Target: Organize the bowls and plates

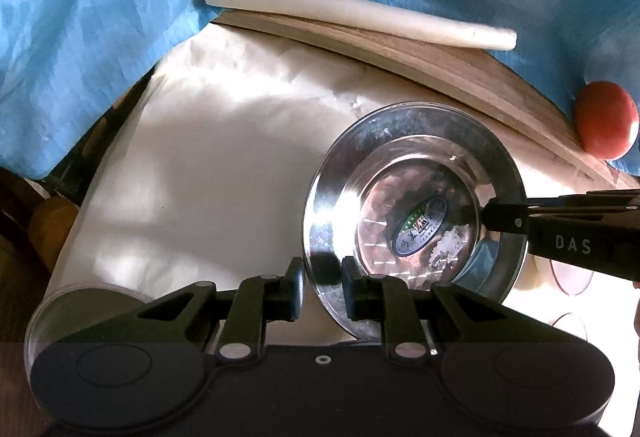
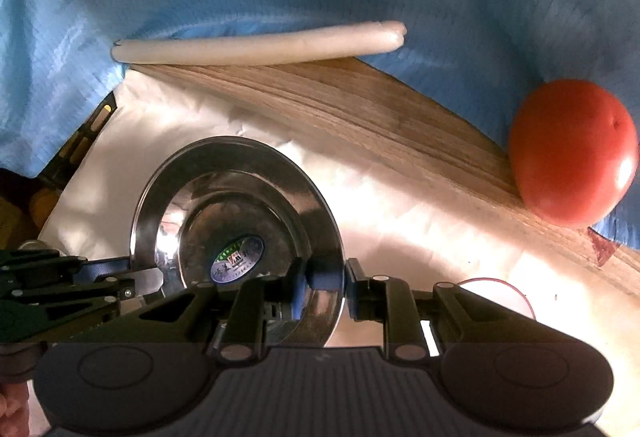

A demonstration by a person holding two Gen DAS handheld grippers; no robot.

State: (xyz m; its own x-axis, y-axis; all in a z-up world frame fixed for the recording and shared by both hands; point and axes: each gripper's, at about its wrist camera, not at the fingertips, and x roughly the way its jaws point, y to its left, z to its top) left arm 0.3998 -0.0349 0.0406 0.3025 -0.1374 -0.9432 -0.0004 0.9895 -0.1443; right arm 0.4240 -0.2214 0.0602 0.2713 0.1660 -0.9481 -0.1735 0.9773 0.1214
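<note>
Together, left tongs (image 1: 322, 287) and right tongs (image 2: 325, 287) clamped on shiny round steel plate (image 1: 400, 173) rim

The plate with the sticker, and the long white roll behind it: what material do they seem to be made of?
The plate looks like polished metal, probably stainless steel: it mirrors the light and its surroundings, and an oval sticker sits in its well. The white roll looks matte and soft, perhaps foam or rolled sheet; the pictures leave that open.
</note>
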